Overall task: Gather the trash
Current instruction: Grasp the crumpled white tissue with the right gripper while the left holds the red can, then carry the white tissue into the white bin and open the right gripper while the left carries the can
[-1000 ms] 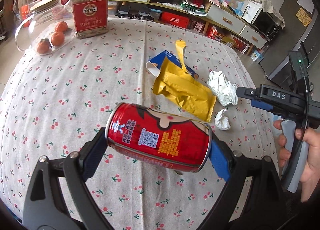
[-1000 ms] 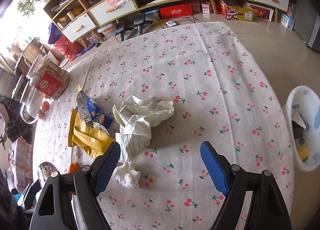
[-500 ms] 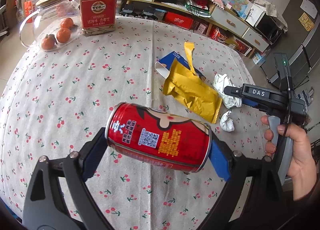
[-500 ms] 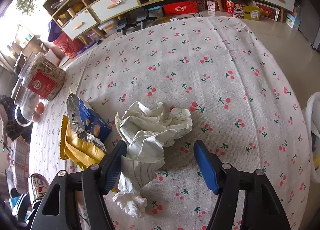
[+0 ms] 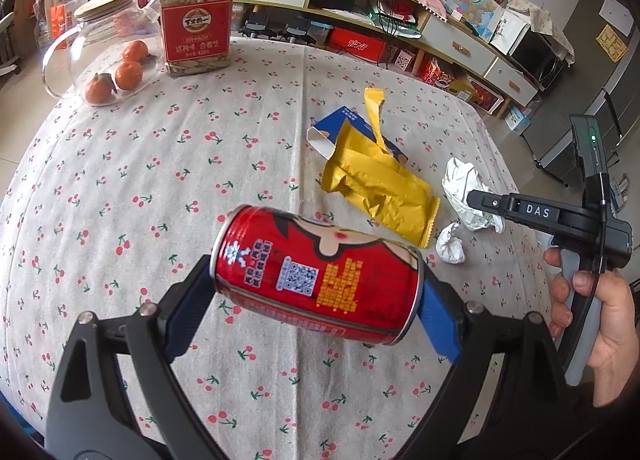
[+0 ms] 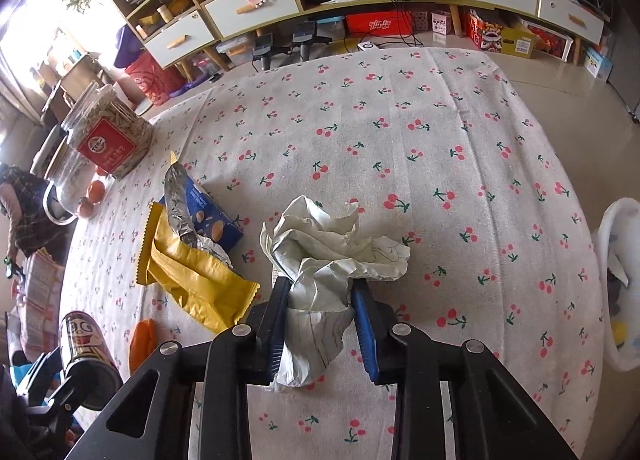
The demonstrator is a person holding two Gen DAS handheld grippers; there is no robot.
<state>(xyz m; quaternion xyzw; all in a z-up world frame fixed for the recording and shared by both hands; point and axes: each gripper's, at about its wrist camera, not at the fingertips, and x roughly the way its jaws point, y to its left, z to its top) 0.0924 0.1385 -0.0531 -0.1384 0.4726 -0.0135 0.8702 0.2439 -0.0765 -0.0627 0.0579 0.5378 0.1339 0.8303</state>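
A red drink can [image 5: 316,272] lies sideways between the blue pads of my left gripper [image 5: 314,300], which is shut on it above the cherry-print tablecloth [image 5: 160,163]. My right gripper [image 6: 320,296] is closing, and its pads press on the lower part of a big crumpled white paper [image 6: 332,244]. The left wrist view shows that gripper [image 5: 480,199] at the right, held by a hand [image 5: 608,324]. A yellow wrapper [image 5: 380,187] lies over a blue snack box [image 5: 348,123] mid-table. A small paper ball [image 5: 450,246] sits near the wrapper's corner.
At the far left stand a jar of seeds [image 5: 196,15] and a glass jar with tangerines [image 5: 108,59]. A white bin [image 6: 616,288] holding trash stands on the floor past the table's right edge. An orange scrap [image 6: 142,340] lies near the can.
My right gripper's jaws have come together from wide apart onto the crumpled white paper. The left gripper has kept its hold on the red can.
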